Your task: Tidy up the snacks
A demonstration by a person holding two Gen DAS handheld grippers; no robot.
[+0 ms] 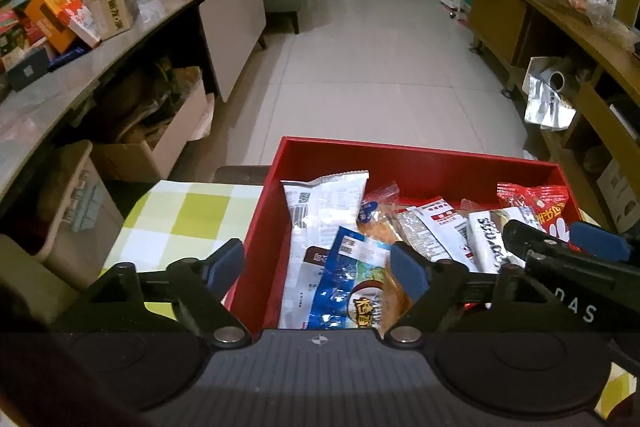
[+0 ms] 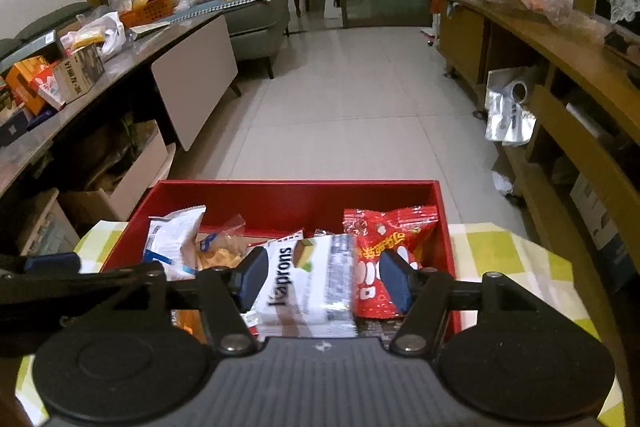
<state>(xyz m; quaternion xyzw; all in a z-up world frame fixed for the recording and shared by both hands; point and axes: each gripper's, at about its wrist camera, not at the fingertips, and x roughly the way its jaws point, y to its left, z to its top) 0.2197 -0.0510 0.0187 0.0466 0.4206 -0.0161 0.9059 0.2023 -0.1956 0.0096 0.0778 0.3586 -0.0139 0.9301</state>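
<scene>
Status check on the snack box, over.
Left gripper and right gripper open over the red box. Snack packets inside. Nothing blocking.

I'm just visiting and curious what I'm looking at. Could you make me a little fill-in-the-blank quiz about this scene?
1. The snacks lie in a box coloured ____.
2. The tablecloth under it is checked white and ____.
3. The left gripper has its jaws ____.
4. The floor is covered in pale ____.

Missing words: red; green; open; tiles
</scene>
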